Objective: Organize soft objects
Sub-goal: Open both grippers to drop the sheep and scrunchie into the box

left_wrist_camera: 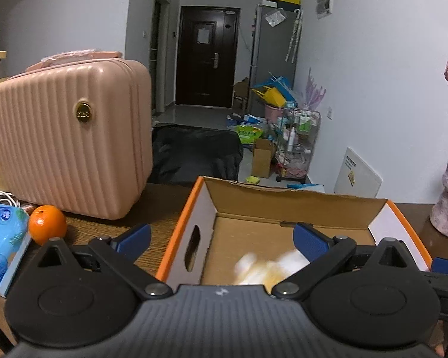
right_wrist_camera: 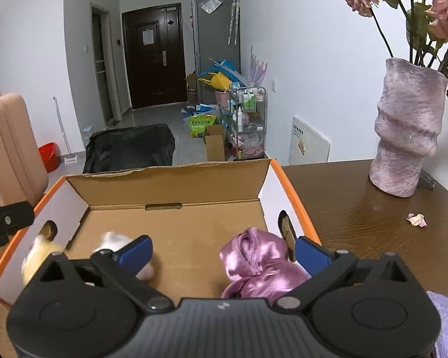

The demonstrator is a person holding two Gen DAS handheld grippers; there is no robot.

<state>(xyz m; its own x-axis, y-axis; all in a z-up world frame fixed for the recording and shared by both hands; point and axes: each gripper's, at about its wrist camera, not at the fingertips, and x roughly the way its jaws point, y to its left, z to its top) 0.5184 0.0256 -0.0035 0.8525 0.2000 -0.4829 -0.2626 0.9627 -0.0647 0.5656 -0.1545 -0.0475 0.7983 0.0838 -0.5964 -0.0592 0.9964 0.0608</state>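
An open cardboard box (left_wrist_camera: 179, 223) with an orange rim stands on the brown table. In the left wrist view a blurred white and yellow plush toy (left_wrist_camera: 265, 268) lies on the box floor, under my open left gripper (left_wrist_camera: 222, 241). Its right finger is over the box and its left finger is over the table. In the right wrist view a shiny pink satin cloth (right_wrist_camera: 254, 265) lies in the box (right_wrist_camera: 295, 205) between the wide-open fingers of my right gripper (right_wrist_camera: 222, 252), close to the right pad. The plush toy (right_wrist_camera: 41, 253) sits at the box's left wall.
A pink ribbed suitcase (left_wrist_camera: 71, 140), an orange (left_wrist_camera: 47, 223) and a blue tissue pack (left_wrist_camera: 3, 238) stand left of the box. A mauve vase (right_wrist_camera: 406, 131) with wilted flowers stands at the right, with petals (right_wrist_camera: 416, 219) on the table. Lilac fabric (right_wrist_camera: 446, 322) lies at the near right.
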